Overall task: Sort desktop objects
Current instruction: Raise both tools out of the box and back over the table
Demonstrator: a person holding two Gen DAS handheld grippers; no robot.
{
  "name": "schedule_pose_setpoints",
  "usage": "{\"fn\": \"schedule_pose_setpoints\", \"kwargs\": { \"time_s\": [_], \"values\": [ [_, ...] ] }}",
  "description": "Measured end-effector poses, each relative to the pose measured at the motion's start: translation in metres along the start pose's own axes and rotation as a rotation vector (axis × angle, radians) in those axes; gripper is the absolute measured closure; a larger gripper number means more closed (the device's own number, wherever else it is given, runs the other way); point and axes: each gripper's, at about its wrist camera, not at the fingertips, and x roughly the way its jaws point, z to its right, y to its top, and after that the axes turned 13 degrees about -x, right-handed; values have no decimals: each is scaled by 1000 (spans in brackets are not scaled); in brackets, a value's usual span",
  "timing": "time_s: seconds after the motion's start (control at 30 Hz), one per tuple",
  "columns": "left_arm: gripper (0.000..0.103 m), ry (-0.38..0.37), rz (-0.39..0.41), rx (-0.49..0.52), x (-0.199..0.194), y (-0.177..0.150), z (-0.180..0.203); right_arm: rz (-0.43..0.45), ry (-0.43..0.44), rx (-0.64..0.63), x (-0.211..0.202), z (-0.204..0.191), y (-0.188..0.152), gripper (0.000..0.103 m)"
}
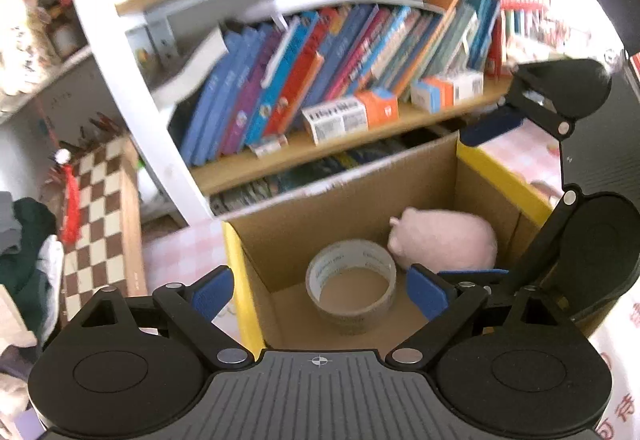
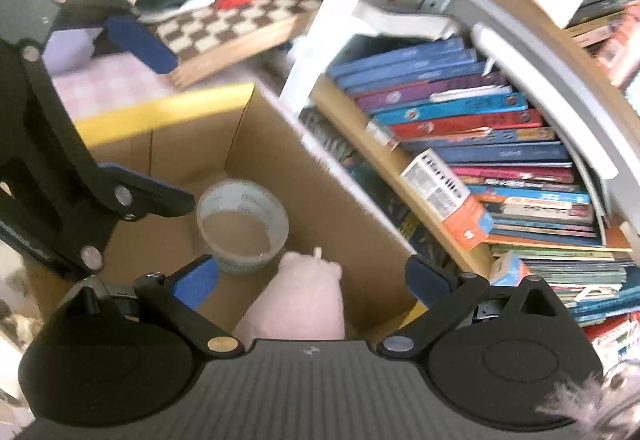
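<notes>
An open cardboard box with yellow rims [image 1: 240,264] [image 2: 168,108] stands on the desk. Inside lie a roll of clear tape [image 1: 351,286] [image 2: 243,226] and a pink plush pig [image 1: 444,240] [image 2: 298,300], side by side on the box floor. My left gripper [image 1: 320,290] is open and empty, held just above the box over the tape. My right gripper [image 2: 312,280] is open and empty, over the pig. Each gripper shows in the other's view: the right gripper [image 1: 496,200] at the right, the left gripper [image 2: 132,112] at the left.
A bookshelf with rows of books [image 1: 328,72] [image 2: 480,144] stands right behind the box. Small cartons [image 1: 348,114] lie on the shelf edge. A chessboard [image 1: 100,224] [image 2: 236,24] and a pile of clothes [image 1: 24,252] are left of the box on a pink checked tablecloth [image 1: 184,252].
</notes>
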Motion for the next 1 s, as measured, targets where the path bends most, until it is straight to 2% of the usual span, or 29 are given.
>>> {"fn": "schedule_pose_setpoints", "kwargs": {
  "time_s": [0.27, 0.63, 0.83, 1.0],
  "values": [
    [7, -12, 95, -87, -50, -6, -8, 94, -35, 117, -47, 0, -1, 2],
    [7, -30, 140, -150, -96, -39, -14, 156, -74, 277, -102, -27, -13, 2],
    [7, -38, 144, -191, -114, -65, -21, 150, -117, 373, -125, -52, -29, 2],
    [7, -39, 125, -203, -124, -87, -25, 108, -145, 431, -137, -77, -42, 2]
  ]
}}
